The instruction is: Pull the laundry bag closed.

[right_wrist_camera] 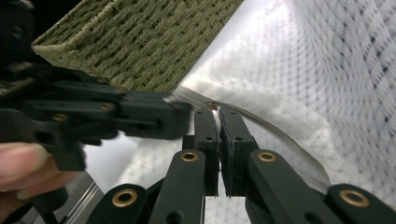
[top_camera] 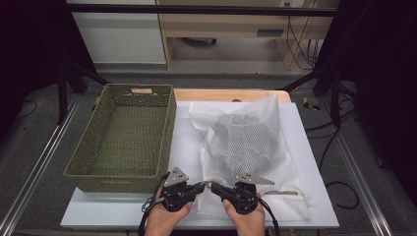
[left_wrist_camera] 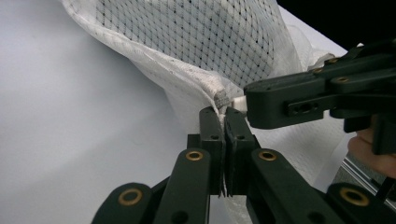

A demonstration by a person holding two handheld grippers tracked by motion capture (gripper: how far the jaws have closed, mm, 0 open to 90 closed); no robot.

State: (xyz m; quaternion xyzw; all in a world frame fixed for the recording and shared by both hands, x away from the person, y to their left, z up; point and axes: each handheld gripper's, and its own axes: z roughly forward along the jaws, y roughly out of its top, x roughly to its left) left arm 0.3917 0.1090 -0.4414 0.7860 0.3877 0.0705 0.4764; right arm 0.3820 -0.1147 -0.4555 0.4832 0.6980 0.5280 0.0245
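Observation:
A white mesh bag (top_camera: 243, 142) with a dark bundle inside lies on the white table top (top_camera: 108, 209). Both grippers meet at its near left corner. My left gripper (top_camera: 202, 186) is shut on the bag's seamed edge; in the left gripper view the white fabric (left_wrist_camera: 205, 42) runs down between its closed jaws (left_wrist_camera: 224, 112), beside a small grey end piece (left_wrist_camera: 222, 99). My right gripper (top_camera: 210, 186) faces it tip to tip and is shut on the same edge. In the right gripper view the hem (right_wrist_camera: 261, 116) passes into its closed jaws (right_wrist_camera: 218, 112).
A green woven basket (top_camera: 169, 132) stands open on the left of the table, close beside the bag; its wall (right_wrist_camera: 140, 42) rises just behind the grippers. The table's near edge lies right under the hands. Dark frame rails and cables flank the table.

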